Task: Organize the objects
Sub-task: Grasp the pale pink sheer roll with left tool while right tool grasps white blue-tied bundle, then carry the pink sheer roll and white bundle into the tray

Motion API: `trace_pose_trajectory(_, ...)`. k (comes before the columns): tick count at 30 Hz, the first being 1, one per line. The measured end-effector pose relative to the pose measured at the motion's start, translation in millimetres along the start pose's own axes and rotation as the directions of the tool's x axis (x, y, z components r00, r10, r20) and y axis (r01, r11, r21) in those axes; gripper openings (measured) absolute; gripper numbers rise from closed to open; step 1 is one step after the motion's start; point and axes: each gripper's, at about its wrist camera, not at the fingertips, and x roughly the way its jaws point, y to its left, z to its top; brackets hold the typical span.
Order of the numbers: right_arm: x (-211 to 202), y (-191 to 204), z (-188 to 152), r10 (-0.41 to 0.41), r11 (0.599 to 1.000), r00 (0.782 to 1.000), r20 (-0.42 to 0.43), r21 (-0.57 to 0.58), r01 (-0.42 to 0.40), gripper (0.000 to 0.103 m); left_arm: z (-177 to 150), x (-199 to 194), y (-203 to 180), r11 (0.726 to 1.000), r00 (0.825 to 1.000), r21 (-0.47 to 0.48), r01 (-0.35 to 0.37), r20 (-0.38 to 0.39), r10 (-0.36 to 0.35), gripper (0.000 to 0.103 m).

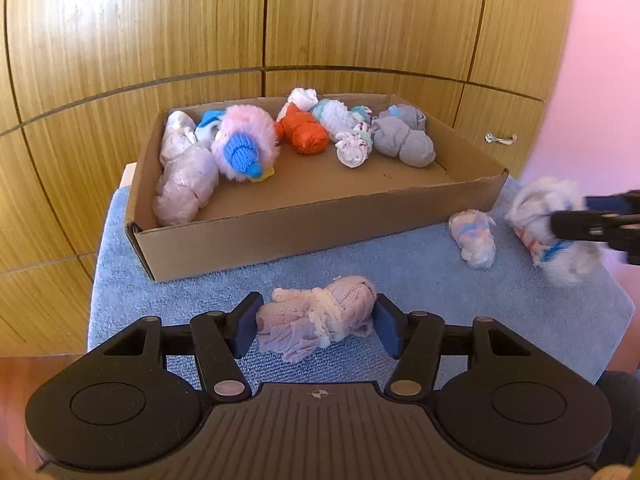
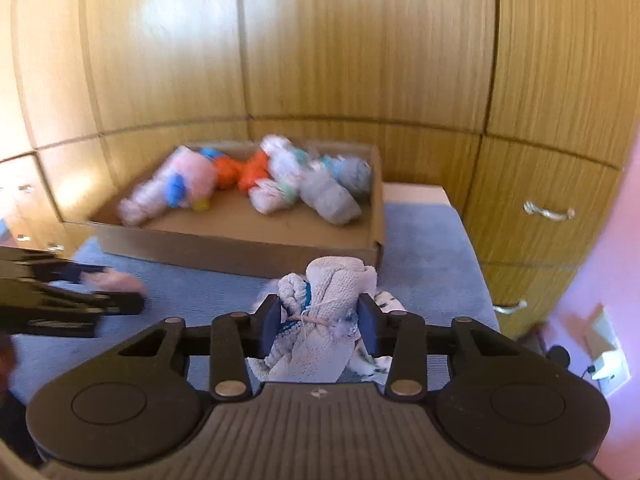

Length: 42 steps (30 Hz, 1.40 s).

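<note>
A cardboard box (image 1: 256,236) on a blue towel (image 1: 400,268) holds several rolled sock bundles, among them a fluffy pink and blue one (image 1: 242,146), an orange one (image 1: 302,132) and a grey one (image 1: 404,140). My left gripper (image 1: 316,326) is shut on a pale pink sock bundle (image 1: 320,318) on the towel in front of the box. My right gripper (image 2: 320,322) is shut on a white sock bundle with blue trim (image 2: 328,312); it also shows in the left wrist view (image 1: 536,220). A small pastel bundle (image 1: 474,238) lies loose on the towel.
Wooden cabinet doors (image 1: 280,20) stand behind the box, with metal handles (image 2: 548,212) at the right. A pink wall (image 2: 616,260) is at the far right. The box (image 2: 240,248) is blurred in the right wrist view.
</note>
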Motion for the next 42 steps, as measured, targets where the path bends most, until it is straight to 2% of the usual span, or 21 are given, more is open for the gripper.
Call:
trace_pose_trajectory(2,-7,11,-3,0.063,0.997,0.998,0.009,-0.051,-0.062,0.038,-1,2,-2,1.0,1.0,0.007,0.001,-0.004,-0.001,0.065)
trace_pose_trajectory(5,8,22,-15,0.166,0.981,0.985,-0.052,-0.093,-0.17,0.039,-3,5,-3,1.0,1.0,0.011,-0.001,-0.013,0.001,0.066)
trace_pose_trajectory(6,14,24,-20,0.176,0.978,0.982,-0.071,-0.1,-0.183,0.04,-4,6,-3,1.0,1.0,0.016,-0.002,-0.017,0.003,0.066)
trace_pose_trajectory(8,26,27,-27,0.163,0.978,0.982,-0.099,-0.119,-0.174,0.044,-7,7,-3,1.0,1.0,0.024,-0.007,-0.018,0.007,0.067)
trace_pose_trajectory(9,27,28,-29,0.152,0.979,0.984,-0.096,-0.119,-0.163,0.052,-8,7,-3,1.0,1.0,0.029,-0.007,-0.014,0.008,0.067)
trace_pose_trajectory(10,26,27,-29,0.142,0.983,0.986,-0.087,-0.107,-0.151,0.055,-9,7,-4,0.999,1.0,0.036,-0.009,-0.013,0.009,0.069)
trace_pose_trajectory(13,26,26,-28,0.117,0.99,0.99,-0.079,-0.068,-0.122,0.058,-11,7,-6,0.998,1.0,0.054,-0.013,-0.006,0.014,0.072)
trace_pose_trajectory(17,25,33,-31,0.096,0.994,0.992,-0.084,-0.049,-0.1,0.056,-11,8,-8,0.998,1.0,0.051,-0.023,0.002,0.023,0.072)
trace_pose_trajectory(19,25,36,-32,0.106,0.993,0.991,-0.084,-0.042,-0.11,0.044,-10,8,-7,0.998,1.0,0.051,-0.022,0.003,0.022,0.064)
trace_pose_trajectory(22,21,35,-30,0.104,0.993,0.992,-0.075,-0.044,-0.108,0.04,-8,1,-5,0.998,1.0,0.053,-0.021,0.002,0.021,0.061)
trace_pose_trajectory(26,2,25,-17,0.131,0.991,0.991,-0.04,-0.028,-0.132,0.039,1,-21,-4,0.998,0.999,0.064,-0.017,0.052,0.014,0.061)
trace_pose_trajectory(34,-22,6,35,0.199,0.98,0.979,0.054,-0.029,-0.197,0.039,40,-39,8,0.998,0.998,0.062,0.021,0.064,-0.025,0.062)
trace_pose_trajectory(38,-15,6,69,0.229,0.968,0.97,0.085,-0.127,-0.218,0.039,64,-39,16,0.997,0.997,0.072,0.035,0.07,-0.04,0.062)
trace_pose_trajectory(42,9,11,96,0.249,0.953,0.966,0.068,-0.192,-0.233,0.039,85,-26,27,0.997,0.998,0.065,0.029,0.051,-0.033,0.062)
